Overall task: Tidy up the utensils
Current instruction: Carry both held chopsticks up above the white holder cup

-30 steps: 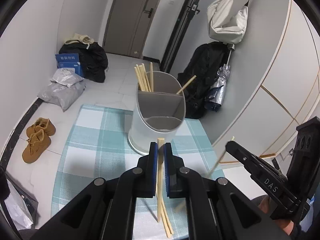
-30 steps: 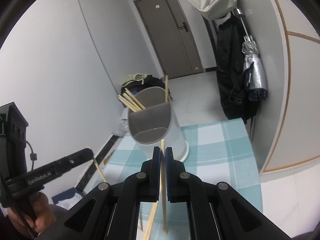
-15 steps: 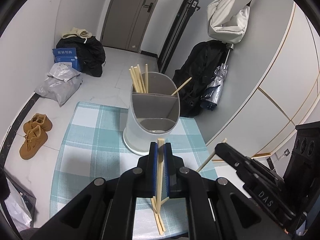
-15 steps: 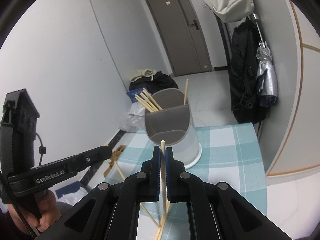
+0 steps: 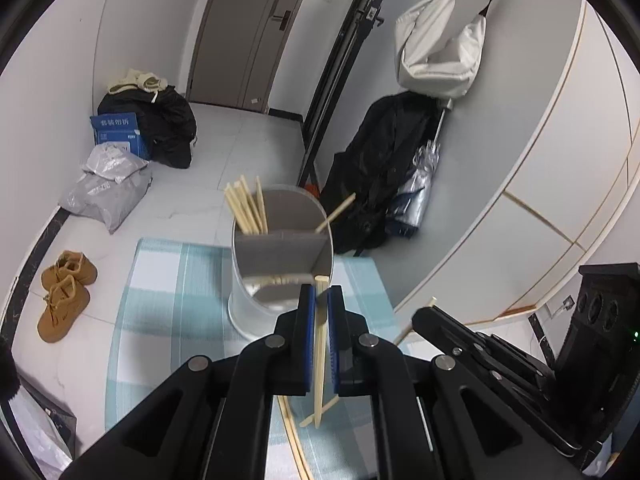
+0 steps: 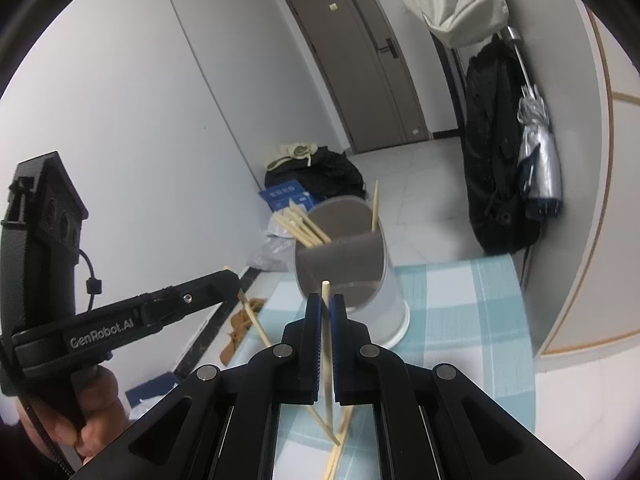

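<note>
The left gripper [image 5: 318,320] is clamped on a pair of chopsticks [image 5: 319,360], held upright just short of the divided utensil holder [image 5: 280,264] ahead of it on the checked tabletop [image 5: 176,280]. The right gripper [image 6: 326,320] pinches a single chopstick [image 6: 327,360], the holder just beyond its tips. More chopsticks [image 5: 248,212] stand in the holder's far compartments.

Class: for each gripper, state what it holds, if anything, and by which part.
Left gripper: a chopstick pair, pinched near the top ends. Right gripper: one chopstick, also pinched just below its top end.
</note>
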### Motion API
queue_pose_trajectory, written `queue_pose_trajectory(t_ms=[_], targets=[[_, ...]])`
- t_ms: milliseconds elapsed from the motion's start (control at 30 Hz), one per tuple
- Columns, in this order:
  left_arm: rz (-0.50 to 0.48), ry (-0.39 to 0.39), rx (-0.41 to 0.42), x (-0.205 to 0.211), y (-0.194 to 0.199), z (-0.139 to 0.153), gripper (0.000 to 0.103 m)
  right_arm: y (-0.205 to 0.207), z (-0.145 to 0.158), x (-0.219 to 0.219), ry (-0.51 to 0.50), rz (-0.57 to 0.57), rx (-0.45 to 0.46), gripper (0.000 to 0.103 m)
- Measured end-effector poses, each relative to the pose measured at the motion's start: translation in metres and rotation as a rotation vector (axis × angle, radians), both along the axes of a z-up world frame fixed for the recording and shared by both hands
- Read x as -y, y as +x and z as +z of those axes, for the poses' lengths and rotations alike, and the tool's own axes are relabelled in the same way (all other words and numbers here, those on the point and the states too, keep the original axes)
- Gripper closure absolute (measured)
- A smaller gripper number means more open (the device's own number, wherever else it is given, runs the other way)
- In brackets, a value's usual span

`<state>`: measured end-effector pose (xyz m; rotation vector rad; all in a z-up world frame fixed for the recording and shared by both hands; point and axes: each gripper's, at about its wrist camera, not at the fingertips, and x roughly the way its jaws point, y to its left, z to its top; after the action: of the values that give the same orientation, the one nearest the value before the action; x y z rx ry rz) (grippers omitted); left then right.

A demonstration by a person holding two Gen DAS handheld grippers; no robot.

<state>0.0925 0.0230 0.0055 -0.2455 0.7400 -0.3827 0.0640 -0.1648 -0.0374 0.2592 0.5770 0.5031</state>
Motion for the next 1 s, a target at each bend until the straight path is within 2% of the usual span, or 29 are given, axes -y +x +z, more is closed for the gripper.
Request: queue_pose_trajectory(t_ms=[267, 567, 800, 1000], targets=[[0.006, -0.039, 0.053, 0.003, 0.029, 0.045, 0.101, 0.021, 0.050, 0.007, 0.010, -0.011, 0.051, 0.099], [0.034, -0.046, 0.082, 0.000, 0.072, 0.077, 0.101, 0.061, 0.108, -0.005, -0.024, 0.016, 0.142, 0.099], [0.046, -0.013, 0.117, -0.002, 0.101, 0.089, 0.101, 0.100, 0.132, -0.021, -0.061, 0.036, 0.192, 0.099], [0.042, 0.026, 0.121, -0.006, 0.124, 0.084, 0.101, 0.133, 0.134, -0.029, -0.085, 0.031, 0.202, 0.099]])
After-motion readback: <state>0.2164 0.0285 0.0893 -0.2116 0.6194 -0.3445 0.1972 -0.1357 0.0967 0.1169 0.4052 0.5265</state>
